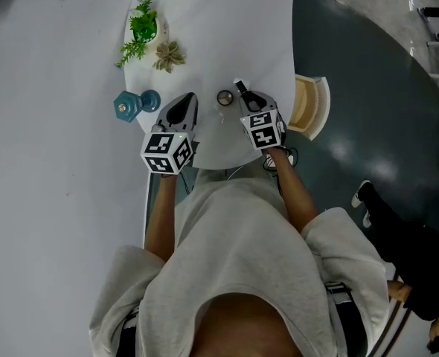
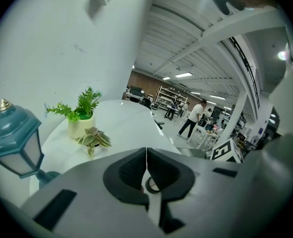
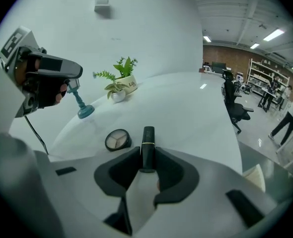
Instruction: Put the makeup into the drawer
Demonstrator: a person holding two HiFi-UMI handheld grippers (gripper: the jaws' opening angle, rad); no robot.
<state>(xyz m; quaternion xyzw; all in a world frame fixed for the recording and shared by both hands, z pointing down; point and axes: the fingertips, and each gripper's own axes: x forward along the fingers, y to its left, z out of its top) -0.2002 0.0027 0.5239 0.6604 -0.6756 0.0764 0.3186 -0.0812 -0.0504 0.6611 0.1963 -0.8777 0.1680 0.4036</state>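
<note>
- Drawer (image 1: 312,106) stands open at the table's (image 1: 227,21) right edge, just beside the right gripper (image 1: 254,100). Its inside is pale wood. I cannot tell what lies in it.
- Pot (image 1: 143,27) at the far end of the table holds a green plant. A succulent (image 1: 169,54) sits just beside it, in a small white pot of its own.
- Lipstick (image 3: 147,148), a black tube with a gold band, is clamped between the right gripper's jaws. It pokes out past the tips, above the tabletop, and is not in the drawer.
- Compact (image 1: 225,97), round and dark-rimmed, lies flat on the table between the two grippers, just left of the lipstick and apart from it.
- Left gripper (image 1: 189,99) has its jaws together with nothing between them. It hangs over the near edge of the table, close to the compact.
- Lantern (image 1: 134,105), blue, stands at the table's left edge, near the left gripper.
- Office chair (image 3: 234,108) stands on the floor beyond the table's far right side, well apart from the drawer.
</note>
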